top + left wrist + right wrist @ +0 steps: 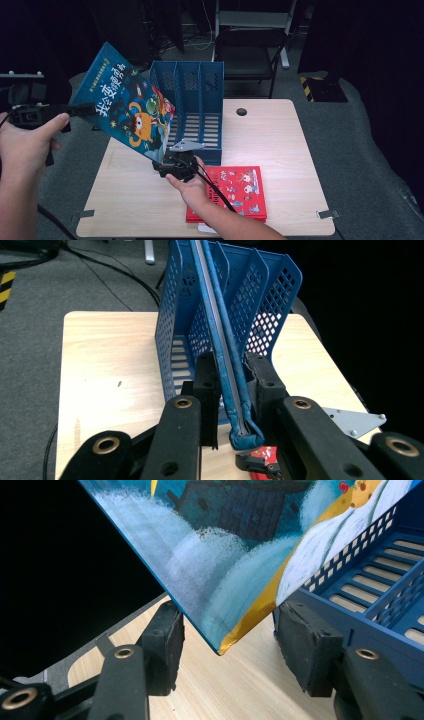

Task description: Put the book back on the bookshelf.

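Blue book (127,107): tilted over tabletop (125,200), beside blue file rack (197,107).
Left gripper (230,385): fingers clamped on book's edge.
Right gripper (227,640): fingers apart, book's corner between them.

book (127,107) left of rack (197,107) | second book (237,192) before rack | all over table (280,145)

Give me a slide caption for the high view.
Left gripper clamps a blue picture book tilted beside the blue file rack; right gripper brackets its lower corner.

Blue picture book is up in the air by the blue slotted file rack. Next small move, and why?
Probably close the right gripper on the blue picture book's low corner: its jaws stand open around that corner, untouched. The left gripper pinches the book's edge alone, tilted beside the blue slotted file rack.
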Demonstrator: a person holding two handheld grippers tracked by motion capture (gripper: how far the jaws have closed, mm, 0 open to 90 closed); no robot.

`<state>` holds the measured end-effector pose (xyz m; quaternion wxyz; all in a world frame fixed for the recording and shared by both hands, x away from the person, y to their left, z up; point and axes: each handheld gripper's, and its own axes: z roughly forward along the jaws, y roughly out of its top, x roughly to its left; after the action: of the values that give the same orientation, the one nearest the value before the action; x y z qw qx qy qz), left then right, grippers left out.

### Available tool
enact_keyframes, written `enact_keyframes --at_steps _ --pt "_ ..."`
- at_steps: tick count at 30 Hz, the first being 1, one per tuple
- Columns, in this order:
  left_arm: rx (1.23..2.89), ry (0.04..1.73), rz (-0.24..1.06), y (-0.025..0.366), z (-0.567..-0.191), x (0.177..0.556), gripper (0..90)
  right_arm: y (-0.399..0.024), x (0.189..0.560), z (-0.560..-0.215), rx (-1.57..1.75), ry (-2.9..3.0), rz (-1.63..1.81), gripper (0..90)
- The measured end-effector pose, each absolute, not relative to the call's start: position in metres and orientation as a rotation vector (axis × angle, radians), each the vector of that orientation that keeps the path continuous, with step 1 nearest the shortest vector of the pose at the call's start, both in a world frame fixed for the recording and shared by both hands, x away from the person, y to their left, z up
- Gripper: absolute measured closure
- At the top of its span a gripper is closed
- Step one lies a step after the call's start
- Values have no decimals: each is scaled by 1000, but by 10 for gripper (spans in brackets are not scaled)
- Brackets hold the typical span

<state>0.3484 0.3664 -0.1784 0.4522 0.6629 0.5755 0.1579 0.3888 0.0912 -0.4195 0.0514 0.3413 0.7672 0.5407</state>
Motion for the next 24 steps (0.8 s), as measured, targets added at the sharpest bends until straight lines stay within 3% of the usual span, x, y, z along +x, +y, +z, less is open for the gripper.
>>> enact_keyframes --at_steps 24 --pt "1657 1490 415 339 -170 379 800 96 421 -427 1091 2380 1646 444"
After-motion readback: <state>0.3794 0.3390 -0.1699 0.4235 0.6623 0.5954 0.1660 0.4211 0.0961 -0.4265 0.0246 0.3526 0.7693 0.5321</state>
